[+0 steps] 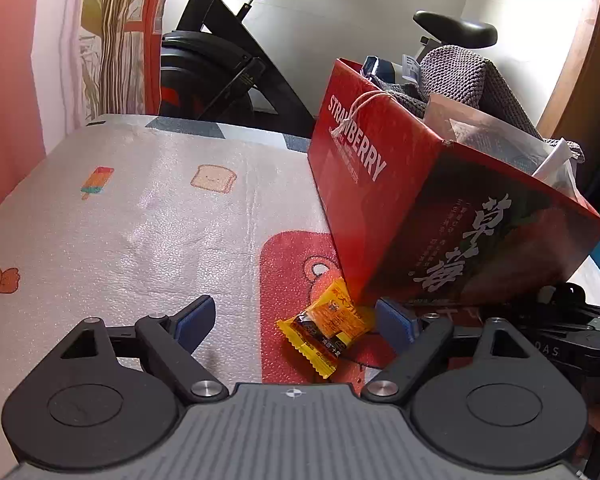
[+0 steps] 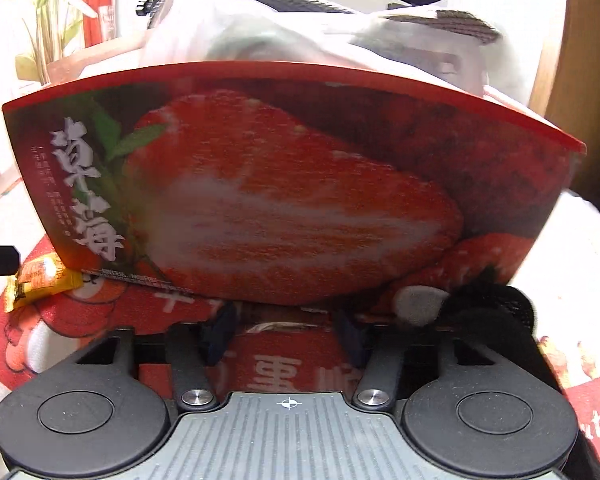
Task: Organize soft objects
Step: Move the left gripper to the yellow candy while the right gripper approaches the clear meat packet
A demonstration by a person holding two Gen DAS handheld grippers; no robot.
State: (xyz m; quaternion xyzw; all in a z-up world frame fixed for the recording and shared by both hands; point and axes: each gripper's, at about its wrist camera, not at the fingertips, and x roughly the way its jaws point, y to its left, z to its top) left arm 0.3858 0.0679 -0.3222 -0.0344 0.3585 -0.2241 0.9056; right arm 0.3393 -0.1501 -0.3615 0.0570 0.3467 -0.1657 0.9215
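Straddling a yellow snack packet with spread jaws, the left gripper readies a pickup beside the red strawberry box, while the right gripper, also unclenched, noses against its front, perhaps steadying it.

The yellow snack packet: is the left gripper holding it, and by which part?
Not held. The left gripper is open; the snack packet lies on the mat between its fingers, beside the red box.

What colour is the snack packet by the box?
Yellow-orange snack packet with a black patch; clearest in the left wrist view.
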